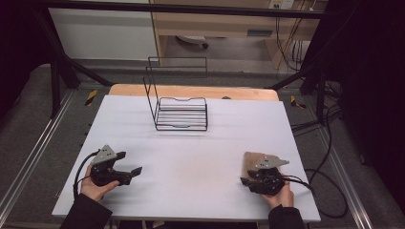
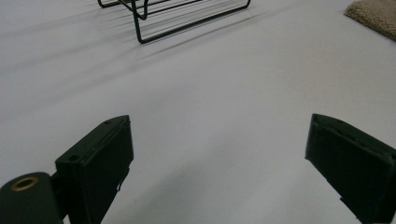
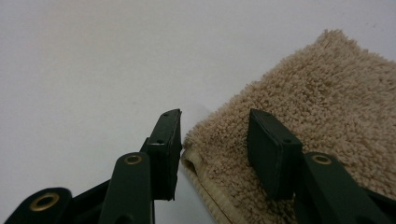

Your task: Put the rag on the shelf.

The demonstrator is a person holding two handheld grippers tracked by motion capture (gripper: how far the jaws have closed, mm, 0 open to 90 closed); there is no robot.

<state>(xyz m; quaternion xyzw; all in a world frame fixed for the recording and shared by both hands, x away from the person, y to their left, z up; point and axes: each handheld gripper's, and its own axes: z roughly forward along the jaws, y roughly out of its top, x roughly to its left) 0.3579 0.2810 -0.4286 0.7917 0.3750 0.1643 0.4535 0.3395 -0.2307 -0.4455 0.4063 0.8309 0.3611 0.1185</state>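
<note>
Straddling the corner of the beige towel, the right gripper has one jaw out on the bare white table just beside the hemmed edge and the other jaw planted on top of the pile. A gap shows between the pads and the cloth's edge, so the jaws stand part-way apart with the corner between them, nothing pinched. From the high view the towel lies flat at the near right of the table, partly tucked under the right gripper, whose grey plate sits over it. Over on the near left, the left gripper rests in the person's hand, low over the tabletop, jaws spread wide and empty; its own view shows both black pads far apart with plain white surface between them. Farther back, near the middle of the table's far edge, stands a black wire rack, well apart from both grippers and from the towel.
</note>
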